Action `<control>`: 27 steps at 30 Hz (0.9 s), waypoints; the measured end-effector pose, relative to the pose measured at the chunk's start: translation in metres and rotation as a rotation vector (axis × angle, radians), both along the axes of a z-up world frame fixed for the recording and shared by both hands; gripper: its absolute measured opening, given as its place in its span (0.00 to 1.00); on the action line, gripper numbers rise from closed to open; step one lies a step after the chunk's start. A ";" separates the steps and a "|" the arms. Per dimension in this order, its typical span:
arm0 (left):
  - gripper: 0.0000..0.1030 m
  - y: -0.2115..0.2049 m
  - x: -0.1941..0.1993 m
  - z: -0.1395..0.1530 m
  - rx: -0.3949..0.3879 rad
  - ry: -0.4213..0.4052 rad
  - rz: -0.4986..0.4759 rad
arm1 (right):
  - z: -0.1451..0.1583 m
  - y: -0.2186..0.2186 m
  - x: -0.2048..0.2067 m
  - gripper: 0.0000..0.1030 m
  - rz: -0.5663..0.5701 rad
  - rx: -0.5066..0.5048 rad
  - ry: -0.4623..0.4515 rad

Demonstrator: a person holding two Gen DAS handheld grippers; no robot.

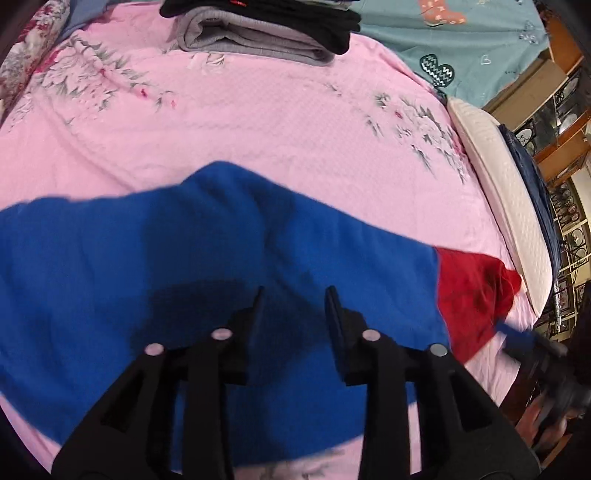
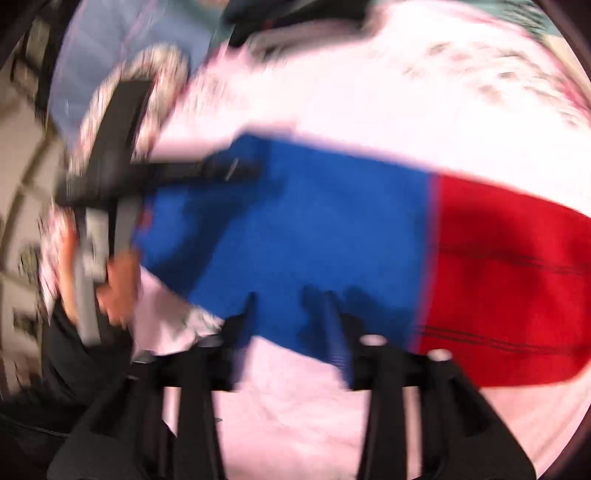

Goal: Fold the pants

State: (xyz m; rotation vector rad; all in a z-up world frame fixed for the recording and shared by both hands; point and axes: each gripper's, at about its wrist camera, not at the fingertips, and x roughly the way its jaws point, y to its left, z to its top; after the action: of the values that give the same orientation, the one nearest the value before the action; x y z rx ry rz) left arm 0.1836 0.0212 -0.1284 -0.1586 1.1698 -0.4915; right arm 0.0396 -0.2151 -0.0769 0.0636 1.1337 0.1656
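Observation:
The pants (image 1: 184, 258) are blue with a red end section (image 1: 472, 291) and lie across the pink bedspread (image 1: 258, 122). My left gripper (image 1: 293, 295) is open and empty, just above the blue cloth. In the right wrist view, which is blurred by motion, the pants (image 2: 314, 229) and their red section (image 2: 509, 277) lie ahead. My right gripper (image 2: 290, 299) is open and empty over the near edge of the blue cloth. The left gripper also shows in that view (image 2: 229, 168) at the far blue edge. The right gripper shows blurred in the left wrist view (image 1: 517, 339) beside the red end.
A stack of folded grey and black clothes (image 1: 266, 29) lies at the far side of the bed. A teal patterned blanket (image 1: 461, 44) is at the far right. A white pillow (image 1: 506, 206) lines the right edge, with wooden furniture (image 1: 561, 122) beyond.

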 end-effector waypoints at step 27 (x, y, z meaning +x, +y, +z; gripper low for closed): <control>0.43 0.014 -0.053 -0.027 -0.016 0.120 0.086 | 0.025 -0.256 -0.067 0.60 -0.492 0.347 -0.061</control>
State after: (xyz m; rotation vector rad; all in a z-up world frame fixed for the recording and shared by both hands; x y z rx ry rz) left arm 0.1301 0.0348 -0.1557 -0.2539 1.2712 -0.4195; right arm -0.0270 -0.4711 -0.0522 0.6355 0.9877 -0.0765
